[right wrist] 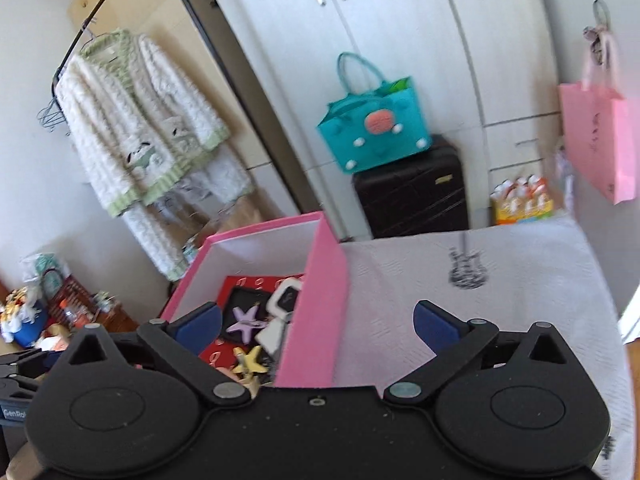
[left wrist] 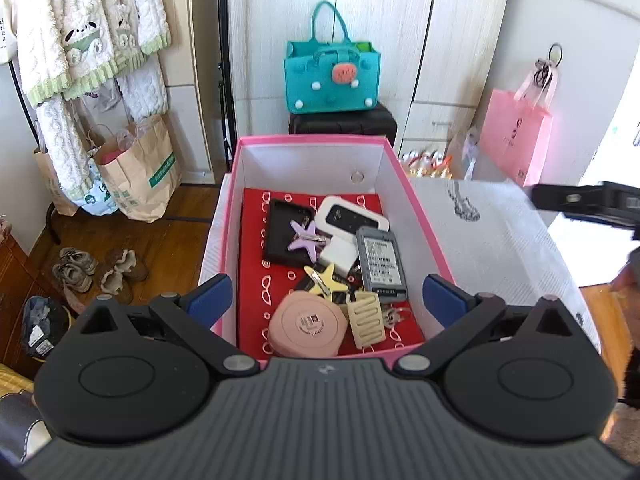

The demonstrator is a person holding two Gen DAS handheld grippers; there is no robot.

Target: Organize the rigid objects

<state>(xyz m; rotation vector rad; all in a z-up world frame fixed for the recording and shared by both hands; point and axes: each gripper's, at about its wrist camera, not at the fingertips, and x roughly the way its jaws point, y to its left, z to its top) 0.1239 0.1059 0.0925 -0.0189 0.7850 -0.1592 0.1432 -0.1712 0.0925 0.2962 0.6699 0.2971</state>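
A pink box (left wrist: 420, 208) with a red lining stands on a white cloth-covered table (left wrist: 500, 240). Inside lie a pink round case (left wrist: 306, 326), a cream hair claw (left wrist: 366, 318), a yellow star clip (left wrist: 322, 282), a purple star clip (left wrist: 306, 234), a grey phone (left wrist: 380, 264), a white device (left wrist: 350, 216) and a black case (left wrist: 282, 228). My left gripper (left wrist: 326, 300) is open and empty over the box's near end. My right gripper (right wrist: 316, 326) is open and empty, straddling the box's right wall (right wrist: 316, 308). The purple star clip (right wrist: 246, 320) and yellow star clip (right wrist: 248, 362) show there too.
A teal felt bag (left wrist: 332, 76) sits on a black suitcase (right wrist: 412, 188) by white wardrobes. A pink paper bag (left wrist: 516, 140) hangs right. Fleece clothes (left wrist: 88, 28), paper bags (left wrist: 136, 172) and shoes (left wrist: 96, 272) are on the left over wooden floor.
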